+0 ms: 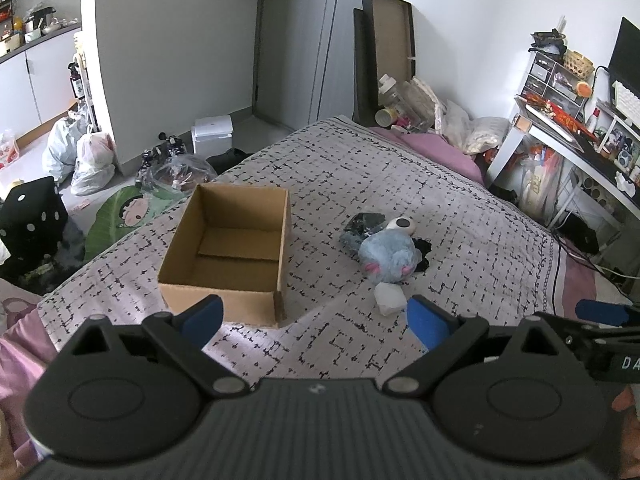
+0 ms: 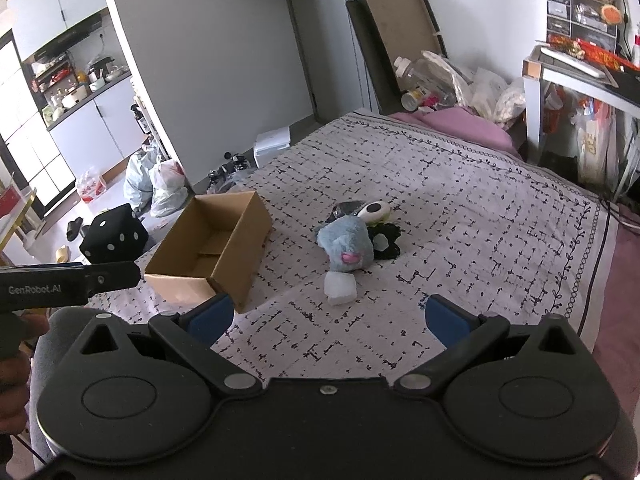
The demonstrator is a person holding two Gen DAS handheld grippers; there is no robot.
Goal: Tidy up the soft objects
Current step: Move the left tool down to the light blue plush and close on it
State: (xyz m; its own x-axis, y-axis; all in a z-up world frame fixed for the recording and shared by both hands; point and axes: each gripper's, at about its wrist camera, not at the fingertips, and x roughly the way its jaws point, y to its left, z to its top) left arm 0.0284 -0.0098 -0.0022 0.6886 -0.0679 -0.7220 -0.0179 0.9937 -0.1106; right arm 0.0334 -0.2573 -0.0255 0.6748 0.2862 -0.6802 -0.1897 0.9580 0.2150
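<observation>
An empty open cardboard box (image 1: 228, 248) (image 2: 212, 248) sits on the patterned bedspread (image 1: 400, 184) (image 2: 460, 200). To its right lies a heap of soft things: a blue-grey plush toy (image 1: 386, 256) (image 2: 348, 246), a white plush piece with a dark eye (image 1: 401, 225) (image 2: 374, 211), dark fabric items (image 1: 362, 226) (image 2: 384, 240) and a white soft block (image 1: 389, 298) (image 2: 340, 287). My left gripper (image 1: 316, 320) is open and empty, hovering in front of the box. My right gripper (image 2: 330, 318) is open and empty, just short of the white block.
The bed's left edge drops to a floor with plastic bags (image 1: 86, 160), a black dotted cushion (image 2: 114, 238) and a white bin (image 1: 212, 134). A cluttered desk (image 1: 576, 132) stands right of the bed. Bottles and bags (image 2: 448, 80) crowd the head end.
</observation>
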